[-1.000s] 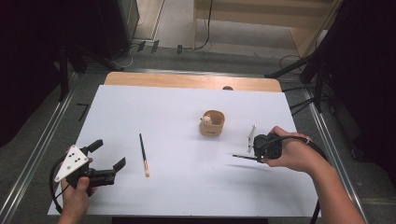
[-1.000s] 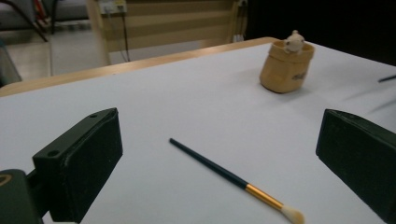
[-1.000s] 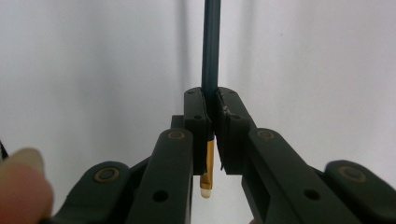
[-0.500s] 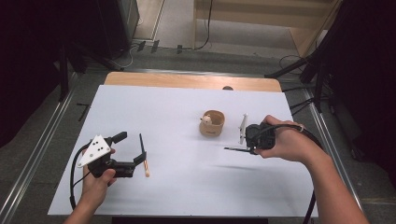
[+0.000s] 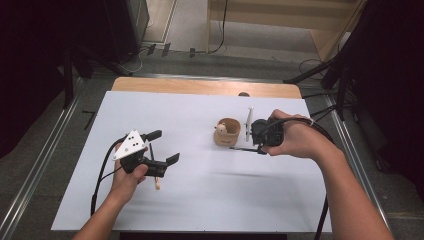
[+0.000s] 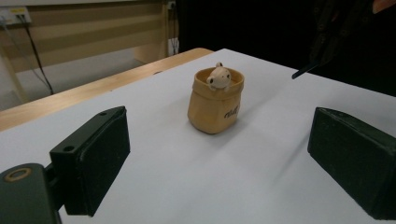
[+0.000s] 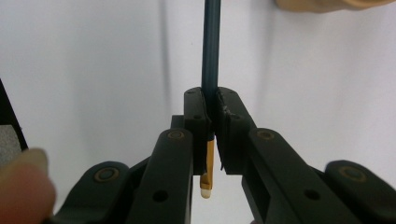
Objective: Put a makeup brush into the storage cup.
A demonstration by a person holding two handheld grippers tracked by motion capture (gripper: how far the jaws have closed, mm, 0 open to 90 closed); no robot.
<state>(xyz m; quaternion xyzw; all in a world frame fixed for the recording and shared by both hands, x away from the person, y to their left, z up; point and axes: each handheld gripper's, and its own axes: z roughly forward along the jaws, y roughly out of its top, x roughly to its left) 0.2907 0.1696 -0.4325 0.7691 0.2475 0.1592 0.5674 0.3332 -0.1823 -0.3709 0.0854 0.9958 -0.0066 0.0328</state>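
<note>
Right tool clamped tight on a dark pencil, beside the tan pouch. Left tool gaping, jaws just narrowing slightly, straddling a 2nd pencil on the tabletop.

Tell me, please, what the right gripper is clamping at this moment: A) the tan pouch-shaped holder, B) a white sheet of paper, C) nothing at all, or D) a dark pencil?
D: in the right gripper view the right gripper has its jaws shut on a dark pencil, well short of the tan holder.
</note>
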